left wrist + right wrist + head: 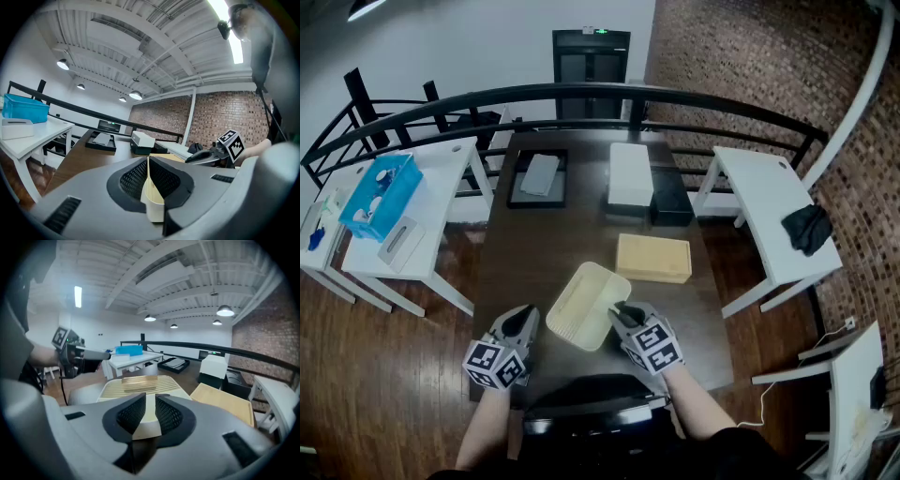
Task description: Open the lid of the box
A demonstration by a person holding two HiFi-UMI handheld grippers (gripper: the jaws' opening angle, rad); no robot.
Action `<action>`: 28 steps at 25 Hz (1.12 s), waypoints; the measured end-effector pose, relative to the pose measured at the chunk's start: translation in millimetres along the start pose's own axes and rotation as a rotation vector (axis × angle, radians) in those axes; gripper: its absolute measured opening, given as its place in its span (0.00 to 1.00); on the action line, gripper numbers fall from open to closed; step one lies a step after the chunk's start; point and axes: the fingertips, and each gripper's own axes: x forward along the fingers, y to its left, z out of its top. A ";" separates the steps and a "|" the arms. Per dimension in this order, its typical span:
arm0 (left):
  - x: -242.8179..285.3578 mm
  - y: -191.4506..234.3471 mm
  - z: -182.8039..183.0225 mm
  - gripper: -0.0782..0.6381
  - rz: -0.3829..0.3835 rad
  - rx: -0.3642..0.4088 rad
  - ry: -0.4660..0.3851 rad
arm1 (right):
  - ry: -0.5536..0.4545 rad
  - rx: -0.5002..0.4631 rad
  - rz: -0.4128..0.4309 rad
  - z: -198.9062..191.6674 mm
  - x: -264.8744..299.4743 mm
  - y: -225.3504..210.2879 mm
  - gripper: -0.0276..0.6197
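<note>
A cream ribbed lid (581, 305) is lifted off and tilted above the near part of the dark table (516, 253). Its open tan box (653, 258) lies just behind it. My left gripper (528, 319) is shut on the lid's left edge; in the left gripper view the thin cream rim (153, 201) sits pinched between the pads (133, 178). My right gripper (622, 311) is shut on the lid's right rim. In the right gripper view the lid's ribbed face (140, 385) spreads out ahead of the gripper (149, 401), with the box (225, 401) to the right.
At the table's far end stand a white box (630, 173), a black box (672, 197) and a black tray (539, 176) with a grey pad. White side tables flank it: the left (441, 169) holds a blue crate (382, 192), the right (759, 197) a black cloth (807, 228). A black railing (581, 94) runs behind.
</note>
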 end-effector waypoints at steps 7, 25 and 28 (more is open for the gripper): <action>16.2 -22.9 -6.6 0.12 -0.048 0.078 0.038 | 0.129 -0.108 0.043 -22.1 37.6 6.8 0.14; 90.8 -31.4 -78.1 0.18 -0.060 0.370 0.377 | 0.163 -0.128 0.031 -26.9 41.2 10.8 0.11; 92.4 -29.4 -79.9 0.18 -0.049 0.368 0.394 | 0.160 -0.124 0.030 -26.1 40.9 10.2 0.12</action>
